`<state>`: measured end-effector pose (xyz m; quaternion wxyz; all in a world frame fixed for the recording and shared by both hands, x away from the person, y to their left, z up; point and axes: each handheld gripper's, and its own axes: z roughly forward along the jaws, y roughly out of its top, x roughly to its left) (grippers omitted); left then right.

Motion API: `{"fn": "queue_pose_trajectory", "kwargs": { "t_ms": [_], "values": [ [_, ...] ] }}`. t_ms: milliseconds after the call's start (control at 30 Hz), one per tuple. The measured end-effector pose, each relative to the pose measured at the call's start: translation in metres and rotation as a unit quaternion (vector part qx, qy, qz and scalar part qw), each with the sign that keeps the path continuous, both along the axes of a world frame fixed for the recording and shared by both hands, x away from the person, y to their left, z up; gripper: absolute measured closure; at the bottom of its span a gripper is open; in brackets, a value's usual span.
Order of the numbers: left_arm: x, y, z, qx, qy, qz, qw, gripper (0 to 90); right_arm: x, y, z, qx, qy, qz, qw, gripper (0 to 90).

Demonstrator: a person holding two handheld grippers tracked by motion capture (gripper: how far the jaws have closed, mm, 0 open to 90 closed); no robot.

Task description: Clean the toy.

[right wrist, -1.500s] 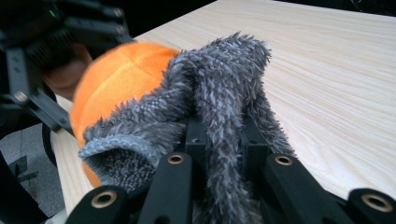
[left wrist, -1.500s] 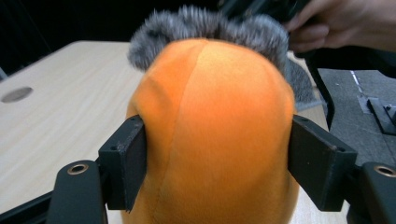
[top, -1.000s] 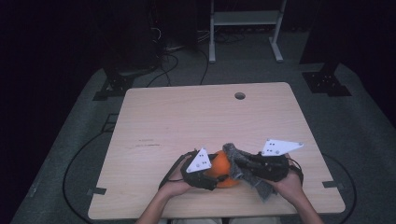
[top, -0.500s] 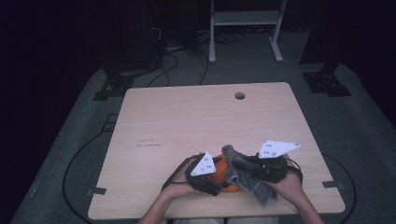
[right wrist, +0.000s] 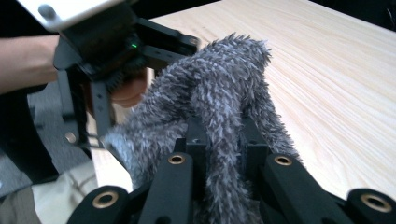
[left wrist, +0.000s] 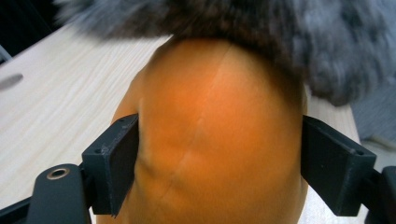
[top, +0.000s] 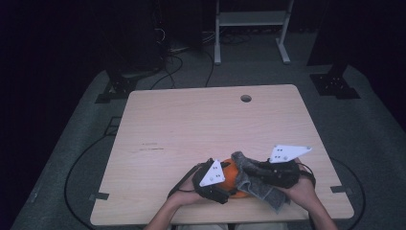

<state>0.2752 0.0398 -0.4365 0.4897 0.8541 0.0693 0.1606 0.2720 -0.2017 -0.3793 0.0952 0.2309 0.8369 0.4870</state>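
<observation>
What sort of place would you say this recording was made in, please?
Probably a lab or recording studio rather than a home: a bare wooden table stands on grey carpet with dark surroundings, cables trail across the floor, and a white metal stand sits behind it.

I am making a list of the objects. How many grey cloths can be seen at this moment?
1. The cloth lies at the table's near edge, draped over the orange object and pinched in the right gripper. A second one folded beneath it could be hidden.
</observation>
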Motion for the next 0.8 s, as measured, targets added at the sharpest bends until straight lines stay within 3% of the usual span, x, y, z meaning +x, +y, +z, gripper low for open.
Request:
{"fn": "queue_pose_trajectory", "kwargs": {
  "t_ms": [100, 200, 333, 500, 633, 800],
  "values": [
    [-0.004, -0.003, -0.001, 0.007, -0.011, -0.011, 0.9999, 20.4, -0.005, 0.012, 0.005, -0.007, -0.019, 0.008, 0.9998, 77.6],
    [-0.006, -0.002, 0.0, 0.014, -0.021, -0.014, 0.9996, 21.0, -0.002, 0.013, 0.005, -0.015, -0.026, -0.009, 0.9995, 77.5],
    [-0.005, 0.001, 0.001, 0.01, -0.022, -0.012, 0.9996, 20.3, 0.006, -0.003, -0.003, -0.003, -0.007, -0.03, 0.9995, 77.5],
    [0.002, 0.004, 0.001, -0.006, -0.002, -0.005, 1.0, 18.6, 0.009, -0.018, -0.008, -0.004, 0.013, -0.04, 0.9991, 77.6],
    [0.003, 0.006, 0.001, -0.009, 0.007, 0.001, 0.9999, 17.4, 0.006, -0.014, -0.003, 0.001, 0.014, -0.026, 0.9996, 77.9],
    [-0.001, 0.003, 0.0, 0.011, -0.008, -0.018, 0.9997, 17.3, -0.004, 0.006, 0.005, -0.011, -0.011, -0.003, 0.9999, 77.6]
  ]
}}
